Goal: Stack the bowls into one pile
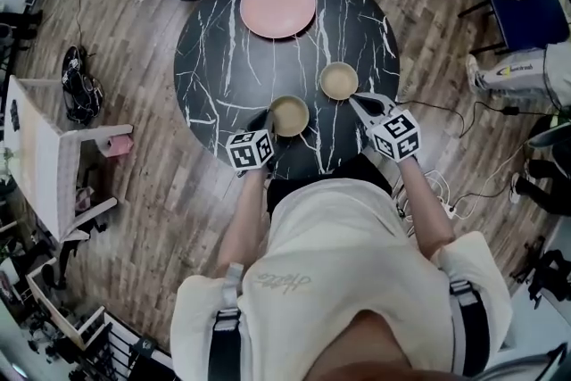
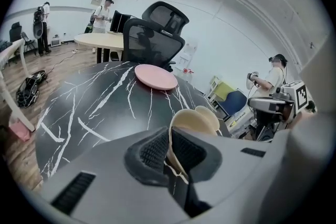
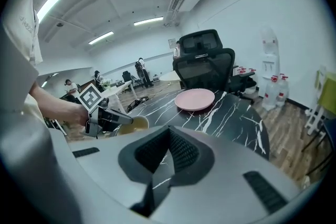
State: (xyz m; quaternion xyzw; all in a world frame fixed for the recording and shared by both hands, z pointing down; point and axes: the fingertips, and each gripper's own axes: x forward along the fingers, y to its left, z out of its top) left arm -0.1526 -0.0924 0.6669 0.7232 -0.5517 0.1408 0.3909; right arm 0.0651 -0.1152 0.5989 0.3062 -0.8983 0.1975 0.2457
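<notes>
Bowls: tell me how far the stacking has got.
Done: nothing stacked; the two bowls are apart. In hand: the left tool is shut on the rim of the nearer beige round bowl. Left: nest it with the farther beige round bowl, beside the shut, empty right tool.

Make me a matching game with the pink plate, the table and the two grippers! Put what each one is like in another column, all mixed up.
Things:
1. pink plate
2. table
3. left gripper
4. right gripper

What each is like:
A. jaws together, nothing between them
B. black with white veins
C. lies empty at the table's far side
D. jaws clamped on the rim of a beige bowl

Pairs: 1-C, 2-B, 3-D, 4-A.
</notes>
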